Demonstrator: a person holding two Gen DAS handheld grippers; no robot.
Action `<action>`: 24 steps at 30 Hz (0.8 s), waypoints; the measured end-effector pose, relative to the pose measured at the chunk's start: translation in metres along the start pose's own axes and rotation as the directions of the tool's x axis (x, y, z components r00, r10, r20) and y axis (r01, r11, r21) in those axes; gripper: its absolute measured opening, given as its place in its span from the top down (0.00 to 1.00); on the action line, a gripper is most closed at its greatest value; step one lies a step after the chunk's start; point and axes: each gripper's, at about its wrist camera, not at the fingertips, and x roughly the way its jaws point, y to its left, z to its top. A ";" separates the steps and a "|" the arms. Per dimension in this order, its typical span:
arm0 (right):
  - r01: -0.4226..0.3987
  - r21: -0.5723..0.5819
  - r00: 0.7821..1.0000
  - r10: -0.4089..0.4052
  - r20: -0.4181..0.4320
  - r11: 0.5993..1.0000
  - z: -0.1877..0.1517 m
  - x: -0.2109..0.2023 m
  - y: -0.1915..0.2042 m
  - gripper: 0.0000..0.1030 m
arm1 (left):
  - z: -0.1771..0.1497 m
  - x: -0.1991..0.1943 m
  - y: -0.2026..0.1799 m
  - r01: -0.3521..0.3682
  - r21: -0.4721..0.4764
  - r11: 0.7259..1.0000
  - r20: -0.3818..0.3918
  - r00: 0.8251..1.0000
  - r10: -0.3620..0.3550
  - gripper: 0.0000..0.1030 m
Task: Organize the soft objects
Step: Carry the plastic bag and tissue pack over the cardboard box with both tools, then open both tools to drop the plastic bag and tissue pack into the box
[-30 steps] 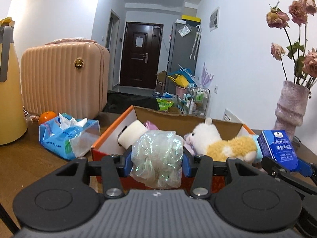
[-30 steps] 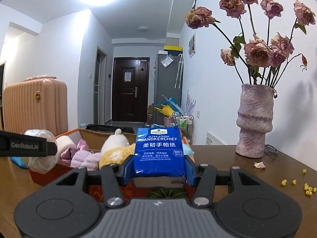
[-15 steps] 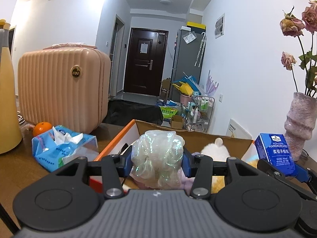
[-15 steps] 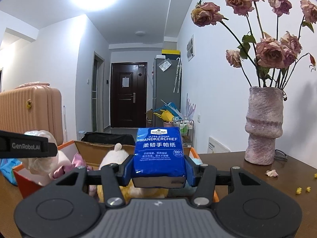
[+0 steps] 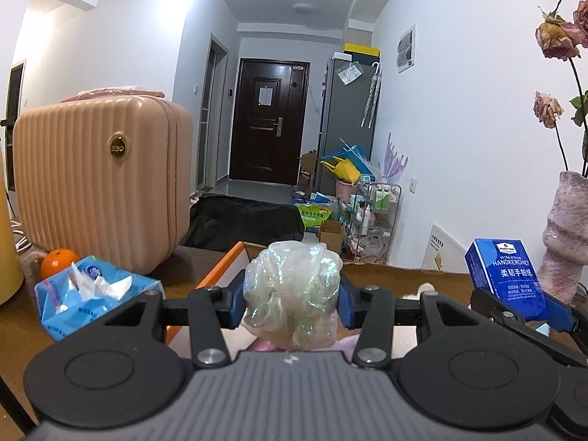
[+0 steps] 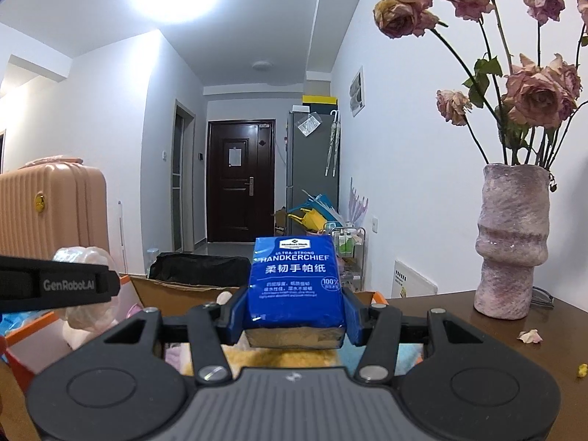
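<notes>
Left wrist view: our left tongs [image 5: 292, 296] clench an iridescent mesh pouf [image 5: 292, 294].
Our right tongs [image 6: 296, 318] clamp a blue handkerchief pack [image 6: 296, 281]; cardboard box [image 5: 404, 275] below, vase [image 6: 512, 239] at two o'clock.

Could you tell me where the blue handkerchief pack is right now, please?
The blue handkerchief pack is clamped upright in the right tongs above the cardboard box, with the pink vase to its right.

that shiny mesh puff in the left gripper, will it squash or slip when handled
The mesh puff probably squashes easily: it bulges above and below where the left gripper pinches it. It looks airy, so likely very light. Its glossy crinkled film may be a bit slippery, though the ruffles should give the pads some hold.
</notes>
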 end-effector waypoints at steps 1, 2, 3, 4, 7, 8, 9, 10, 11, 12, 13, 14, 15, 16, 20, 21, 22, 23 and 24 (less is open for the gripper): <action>0.000 0.002 1.000 0.000 -0.001 1.000 0.001 0.004 0.000 0.51 | 0.001 0.002 0.000 0.000 0.002 1.000 0.002 1.000 0.000 0.53; -0.001 0.004 1.000 0.001 -0.001 1.000 0.002 0.007 0.000 0.51 | 0.001 0.005 -0.001 0.000 0.004 1.000 0.003 1.000 0.000 0.53; -0.002 0.005 1.000 0.002 -0.002 1.000 0.002 0.009 0.000 0.51 | 0.002 0.007 -0.002 0.000 0.006 1.000 0.004 1.000 0.000 0.53; -0.003 0.007 1.000 0.003 -0.003 1.000 0.002 0.012 0.000 0.51 | 0.002 0.010 -0.002 0.001 0.009 1.000 0.004 1.000 -0.001 0.53; -0.008 0.009 1.000 0.008 -0.009 1.000 0.003 0.019 -0.001 0.51 | 0.003 0.018 -0.006 0.004 0.021 1.000 0.005 1.000 -0.004 0.53; -0.010 0.010 1.000 0.010 -0.011 1.000 0.003 0.022 -0.001 0.51 | 0.003 0.019 -0.007 0.005 0.025 1.000 0.006 1.000 -0.005 0.53; -0.011 0.012 1.000 0.012 -0.013 1.000 0.004 0.024 -0.001 0.51 | 0.003 0.021 -0.008 0.006 0.030 1.000 0.008 1.000 -0.006 0.53; -0.012 0.014 1.000 0.013 -0.016 1.000 0.004 0.027 -0.001 0.51 | 0.003 0.023 -0.009 0.007 0.035 0.999 0.009 1.000 -0.007 0.53; -0.013 0.015 1.000 0.013 -0.018 1.000 0.004 0.029 -0.001 0.51 | 0.003 0.025 -0.010 0.008 0.041 0.999 0.011 1.000 -0.008 0.53; -0.014 0.016 1.000 0.014 -0.021 1.000 0.005 0.030 -0.001 0.51 | 0.002 0.025 -0.012 0.009 0.046 0.999 0.011 1.000 -0.009 0.53; -0.015 0.016 1.000 0.015 -0.026 1.000 0.005 0.032 -0.001 0.51 | 0.002 0.027 -0.014 0.009 0.051 0.999 0.011 1.000 -0.010 0.53; -0.015 0.017 0.999 0.016 -0.031 1.000 0.005 0.033 -0.001 0.51 | 0.001 0.027 -0.013 0.009 0.055 0.998 0.009 1.000 -0.010 0.53; -0.015 0.020 0.999 0.016 -0.038 1.000 0.005 0.034 -0.002 0.51 | 0.001 0.028 -0.013 0.008 0.058 0.998 0.007 1.000 -0.009 0.53; -0.017 0.026 0.999 0.019 -0.046 1.000 0.004 0.034 -0.002 0.51 | 0.000 0.028 -0.013 0.009 0.057 0.998 0.003 1.000 -0.009 0.53; -0.018 0.037 0.998 0.020 -0.067 0.999 0.003 0.035 -0.004 0.51 | 0.000 0.029 -0.011 0.005 0.057 0.998 -0.001 1.000 -0.005 0.50; -0.019 0.038 0.997 0.022 -0.071 0.999 0.002 0.036 -0.004 0.51 | 0.001 0.030 -0.011 -0.002 0.059 0.998 0.001 1.000 0.002 0.49; -0.021 0.039 0.997 0.024 -0.075 0.999 0.002 0.036 -0.004 0.51 | 0.001 0.029 -0.011 -0.005 0.060 0.998 0.003 1.000 0.005 0.48; -0.021 0.039 0.997 0.024 -0.079 0.999 0.001 0.036 -0.005 0.50 | 0.001 0.030 -0.010 -0.003 0.059 0.998 0.001 1.000 0.003 0.46; -0.022 0.040 0.996 0.025 -0.084 0.999 0.001 0.037 -0.005 0.50 | 0.001 0.030 -0.009 -0.002 0.054 0.999 -0.001 1.000 0.002 0.45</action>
